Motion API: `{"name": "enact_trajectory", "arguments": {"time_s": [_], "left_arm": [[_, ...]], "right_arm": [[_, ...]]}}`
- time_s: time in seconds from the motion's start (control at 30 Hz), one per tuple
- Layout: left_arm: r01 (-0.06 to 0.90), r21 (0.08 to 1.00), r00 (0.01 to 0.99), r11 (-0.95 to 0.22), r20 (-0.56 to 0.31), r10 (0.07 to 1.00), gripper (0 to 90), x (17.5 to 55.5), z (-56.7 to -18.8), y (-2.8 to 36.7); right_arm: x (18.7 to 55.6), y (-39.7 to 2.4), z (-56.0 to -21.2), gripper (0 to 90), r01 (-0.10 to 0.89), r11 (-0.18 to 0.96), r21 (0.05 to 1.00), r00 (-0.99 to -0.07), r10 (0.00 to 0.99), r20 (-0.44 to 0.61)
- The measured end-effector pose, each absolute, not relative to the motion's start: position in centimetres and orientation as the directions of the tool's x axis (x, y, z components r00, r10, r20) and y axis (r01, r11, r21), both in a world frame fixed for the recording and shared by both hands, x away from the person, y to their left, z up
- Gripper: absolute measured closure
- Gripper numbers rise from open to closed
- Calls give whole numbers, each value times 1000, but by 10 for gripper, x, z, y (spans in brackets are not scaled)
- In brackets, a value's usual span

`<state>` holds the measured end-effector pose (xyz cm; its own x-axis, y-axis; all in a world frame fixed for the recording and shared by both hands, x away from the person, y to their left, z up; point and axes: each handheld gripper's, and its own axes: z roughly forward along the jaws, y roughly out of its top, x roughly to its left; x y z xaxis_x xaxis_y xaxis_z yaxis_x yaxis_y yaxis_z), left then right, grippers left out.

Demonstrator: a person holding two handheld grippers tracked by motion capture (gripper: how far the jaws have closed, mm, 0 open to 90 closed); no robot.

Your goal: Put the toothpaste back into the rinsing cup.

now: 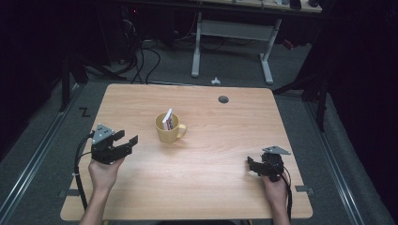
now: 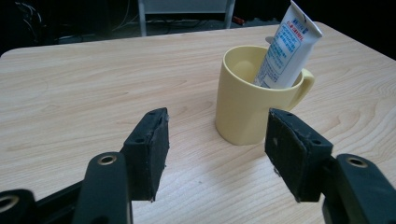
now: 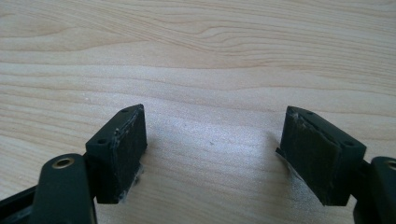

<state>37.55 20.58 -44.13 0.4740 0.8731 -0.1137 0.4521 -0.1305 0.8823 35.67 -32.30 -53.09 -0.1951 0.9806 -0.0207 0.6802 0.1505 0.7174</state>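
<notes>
1. Pale wooden table w/ rounded corners (image 1: 141,197); a yellow ceramic mug w/ handle (image 1: 170,130) stands upright near its middle, a bit toward the person's left.
2. A white plastic tube w/ blue print (image 1: 167,119) leans inside the mug, crimped end sticking up above the rim. In the left gripper view the tube (image 2: 286,49) rests against the mug's far, handle-side wall (image 2: 247,112).
3. Left gripper (image 1: 130,143), black, w/ grey plate on top, is held just above the tabletop beside the mug, jaws aimed at it. Jaws stand apart, nothing between the pads (image 2: 152,149); not touching the mug.
4. Right gripper (image 1: 249,164) sits well apart, near the table's right edge. Jaws wide apart over bare wood, pads (image 3: 310,156) worn and frayed, holding nothing.
5. Step in hand, as I read it: approach phase. Left side is lined up on the mug & tube; no grasp yet.
6. Next move prob. calls for closing the remaining gap. If it's the tube, come in higher and pinch it above the rim. If it's the mug, jaws may need to open wider to span the body.
7. Risk: nudging the mug sideways, tipping the tube.
</notes>
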Motion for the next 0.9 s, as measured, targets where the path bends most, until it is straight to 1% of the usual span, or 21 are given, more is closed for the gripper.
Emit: {"name": "enact_trajectory", "arguments": {"time_s": [0.3,0.6,0.9], "left_arm": [[468,876,464,-119,-128,877,403,374,-448,209],[490,867,448,-91,-161,879,403,371,-461,212],[508,856,442,-92,-168,881,403,370,-470,211]], "right_arm": [[357,-323,-531,229,680,151,717,-195,981,-21],[357,-323,-531,229,680,151,717,-195,981,-21],[357,-323,-531,229,680,151,717,-195,981,-21]]}}
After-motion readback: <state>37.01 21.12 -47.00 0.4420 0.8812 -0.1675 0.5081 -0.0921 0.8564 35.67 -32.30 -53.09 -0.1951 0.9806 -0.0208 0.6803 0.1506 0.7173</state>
